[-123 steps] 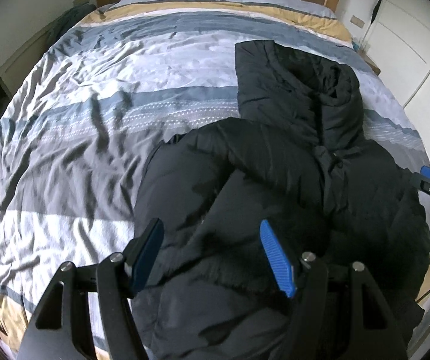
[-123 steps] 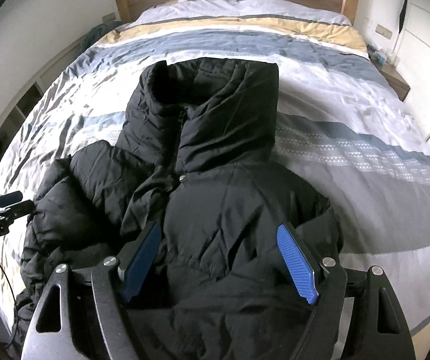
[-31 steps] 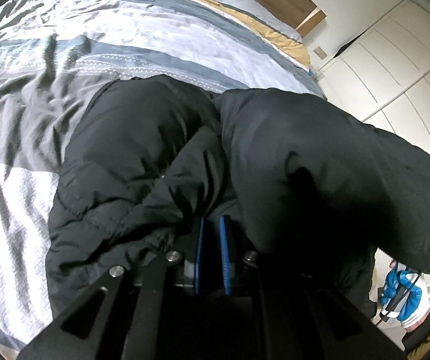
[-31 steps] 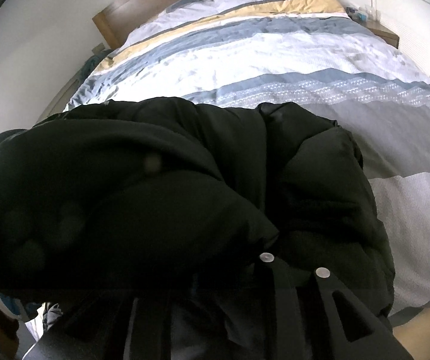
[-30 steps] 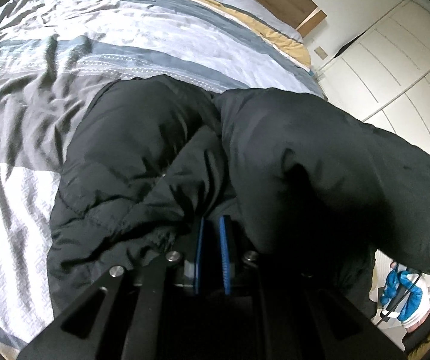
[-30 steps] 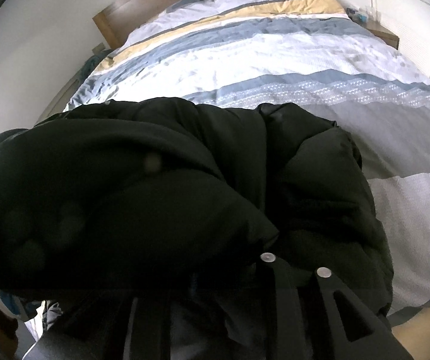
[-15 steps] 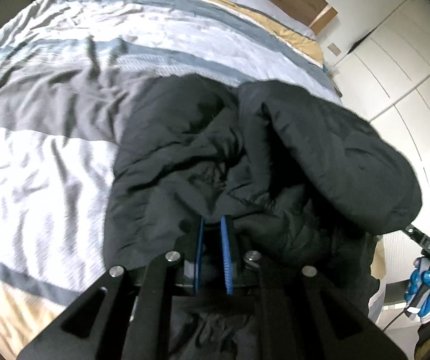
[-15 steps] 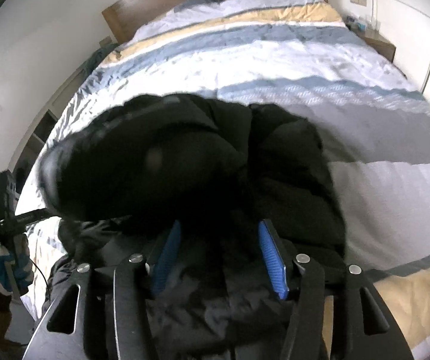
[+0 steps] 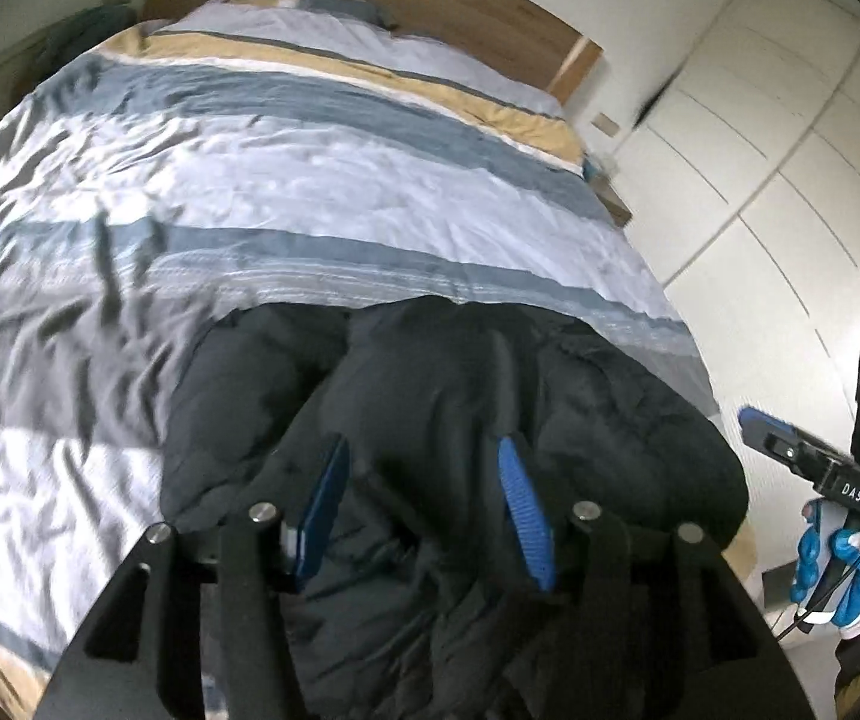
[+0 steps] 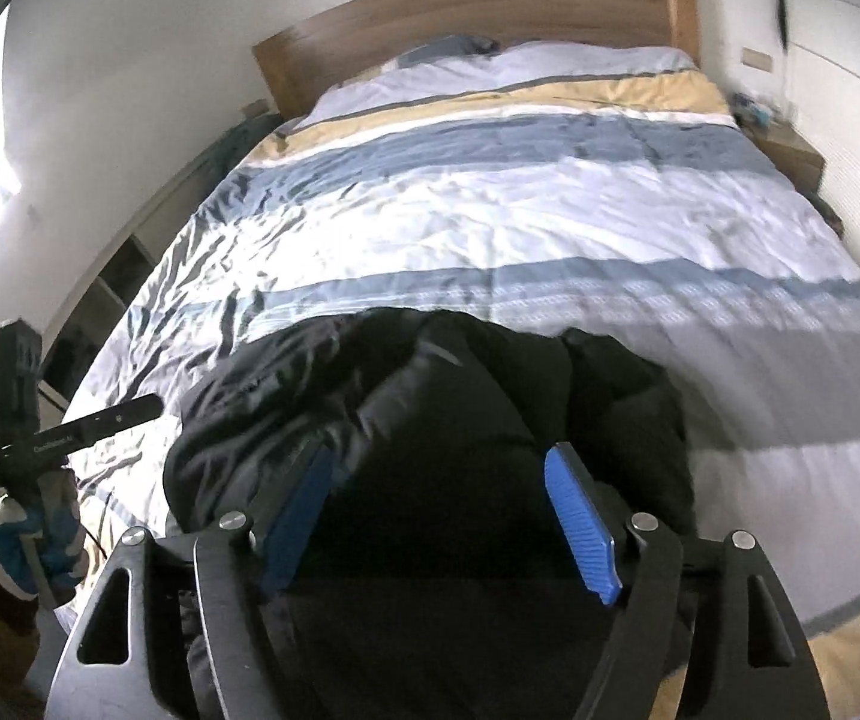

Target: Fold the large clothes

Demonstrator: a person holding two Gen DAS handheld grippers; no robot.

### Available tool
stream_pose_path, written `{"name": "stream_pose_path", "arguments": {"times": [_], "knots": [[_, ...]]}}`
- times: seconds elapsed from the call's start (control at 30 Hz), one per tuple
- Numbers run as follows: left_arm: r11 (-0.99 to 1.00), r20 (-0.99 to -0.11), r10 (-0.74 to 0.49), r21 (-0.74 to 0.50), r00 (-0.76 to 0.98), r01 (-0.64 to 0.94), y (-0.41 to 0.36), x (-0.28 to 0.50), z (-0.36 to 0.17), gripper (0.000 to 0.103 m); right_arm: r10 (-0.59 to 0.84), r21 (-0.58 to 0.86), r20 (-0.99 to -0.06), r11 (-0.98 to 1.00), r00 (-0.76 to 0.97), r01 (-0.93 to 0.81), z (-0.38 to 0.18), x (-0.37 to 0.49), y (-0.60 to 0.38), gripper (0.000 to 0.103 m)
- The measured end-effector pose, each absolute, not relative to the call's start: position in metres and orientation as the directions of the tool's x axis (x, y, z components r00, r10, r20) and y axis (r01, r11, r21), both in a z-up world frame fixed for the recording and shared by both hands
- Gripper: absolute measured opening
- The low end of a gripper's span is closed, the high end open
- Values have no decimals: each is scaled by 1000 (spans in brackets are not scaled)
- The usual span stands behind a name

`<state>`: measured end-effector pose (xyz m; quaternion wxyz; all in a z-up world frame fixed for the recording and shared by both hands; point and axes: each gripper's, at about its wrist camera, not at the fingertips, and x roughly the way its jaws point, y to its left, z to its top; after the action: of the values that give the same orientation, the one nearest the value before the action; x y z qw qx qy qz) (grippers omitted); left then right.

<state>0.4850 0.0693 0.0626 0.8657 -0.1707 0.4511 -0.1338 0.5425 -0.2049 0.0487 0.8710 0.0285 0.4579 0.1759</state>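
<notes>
A black puffer jacket (image 9: 490, 396) lies in a folded, bulky heap at the near end of the striped bed; the right wrist view shows the same jacket (image 10: 442, 396) from the other side. My left gripper (image 9: 424, 480) hovers above it, its jaws opening, and no fabric is pinched between the blue pads. Over the jacket's right half, my right gripper (image 10: 439, 474) also has its jaws opening, with nothing between the pads. The right gripper (image 9: 790, 450) appears at the right edge of the left wrist view, and the left gripper (image 10: 130, 408) at the left edge of the right wrist view.
The striped duvet (image 9: 250, 180) covers the bed up to a wooden headboard (image 10: 478, 6). White wardrobe doors (image 9: 790, 168) stand to the right, a nightstand (image 10: 790, 150) beside the bed. Open shelving (image 10: 106, 294) runs along the left wall. Gloved hands (image 9: 838, 564) hold the grippers.
Both grippers let go of the jacket, opened and rose. The raised fold of jacket dropped onto the rest, and the bed and headboard came back into view.
</notes>
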Motion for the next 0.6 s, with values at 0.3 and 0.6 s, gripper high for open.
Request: {"name": "stream_pose_path", "arguments": {"times": [0.3, 0.6], "knots": [[931, -787, -360, -338, 501, 138, 36, 507, 22, 50, 310, 172, -826, 934, 470, -312, 12, 567, -173, 73], [949, -835, -315, -258, 451, 184, 25, 494, -40, 52, 222, 103, -897, 946, 383, -306, -57, 559, -176, 75]]}}
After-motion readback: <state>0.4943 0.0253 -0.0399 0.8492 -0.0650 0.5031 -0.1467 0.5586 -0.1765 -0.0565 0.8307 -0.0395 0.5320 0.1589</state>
